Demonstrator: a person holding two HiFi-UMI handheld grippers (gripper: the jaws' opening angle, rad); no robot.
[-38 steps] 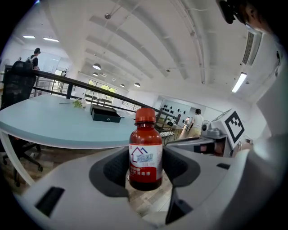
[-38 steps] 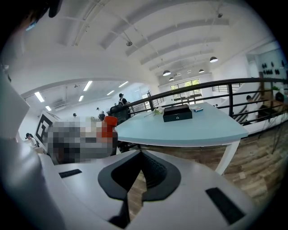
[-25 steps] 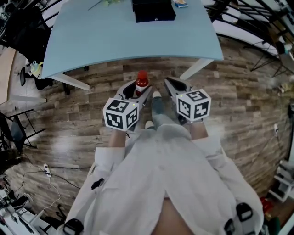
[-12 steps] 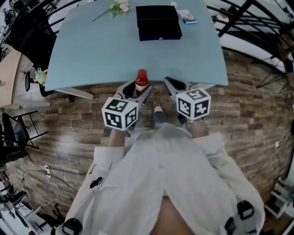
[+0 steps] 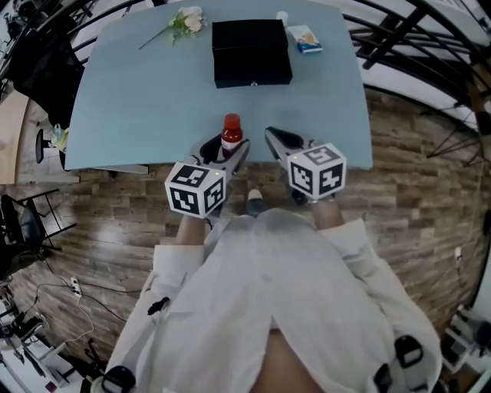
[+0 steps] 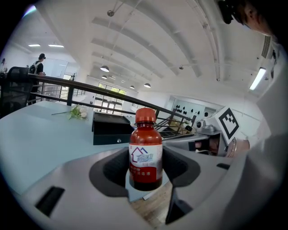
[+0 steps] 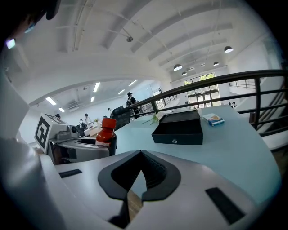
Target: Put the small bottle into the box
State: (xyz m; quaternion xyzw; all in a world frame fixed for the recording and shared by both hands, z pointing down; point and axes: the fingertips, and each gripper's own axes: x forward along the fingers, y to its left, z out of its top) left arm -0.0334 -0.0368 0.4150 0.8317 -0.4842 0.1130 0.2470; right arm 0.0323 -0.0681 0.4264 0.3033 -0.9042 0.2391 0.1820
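A small brown bottle (image 5: 231,136) with a red cap and red label stands upright between the jaws of my left gripper (image 5: 229,147), which is shut on it. In the left gripper view the bottle (image 6: 146,155) fills the middle, over the table's near edge. My right gripper (image 5: 278,140) is beside it on the right, shut with nothing in it; its own view shows the jaw tips (image 7: 135,179) meeting and the bottle (image 7: 106,134) off to the left. The black box (image 5: 252,52) lies closed at the table's far side, also visible ahead as the box (image 6: 112,130) and the box (image 7: 180,128).
The light blue table (image 5: 138,92) carries a flower sprig (image 5: 180,23) at the far left and a small blue packet (image 5: 305,38) right of the box. Wooden floor lies under the person. Black railings and stands surround the table.
The person has stepped towards the table. Both grippers, earlier over the floor in front of it, now reach over its near edge. The bottle stays held in the left gripper.
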